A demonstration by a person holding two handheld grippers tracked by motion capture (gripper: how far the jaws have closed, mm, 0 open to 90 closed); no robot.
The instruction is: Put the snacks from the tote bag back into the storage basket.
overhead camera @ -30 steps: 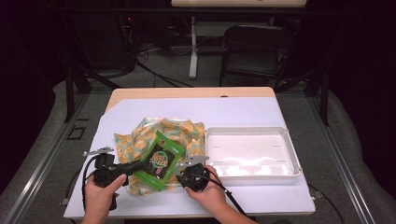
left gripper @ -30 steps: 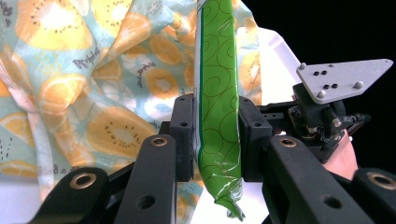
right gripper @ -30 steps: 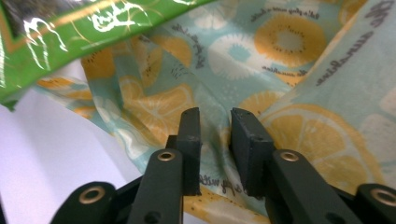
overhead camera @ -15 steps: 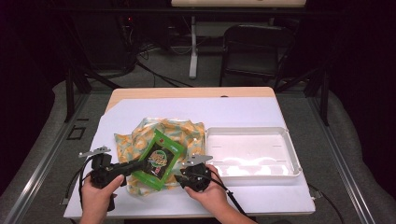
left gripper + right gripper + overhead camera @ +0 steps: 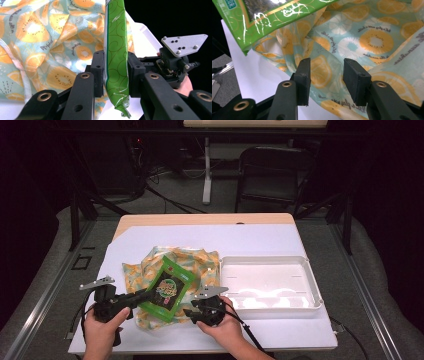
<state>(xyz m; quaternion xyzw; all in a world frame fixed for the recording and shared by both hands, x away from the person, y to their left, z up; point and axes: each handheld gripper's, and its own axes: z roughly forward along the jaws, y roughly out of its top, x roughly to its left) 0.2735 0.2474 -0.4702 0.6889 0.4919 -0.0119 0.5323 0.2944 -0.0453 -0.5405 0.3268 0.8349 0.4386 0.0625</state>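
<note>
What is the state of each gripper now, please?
Left gripper: closed on the green snack packet.
Right gripper: open, holding nothing, over the fruit-print cloth.

A table point(image 5: 150, 221) with a light wooden top carries a white sheet point(image 5: 260, 240) that covers nearly all of it, leaving a wood strip bare along the far edge. On the sheet, toward the near left corner, lies a crumpled cloth point(image 5: 200, 265) printed with orange and kiwi slices. Just beside it, toward the right edge, sits a white tray point(image 5: 314, 285), its long side parallel to the near edge.
</note>
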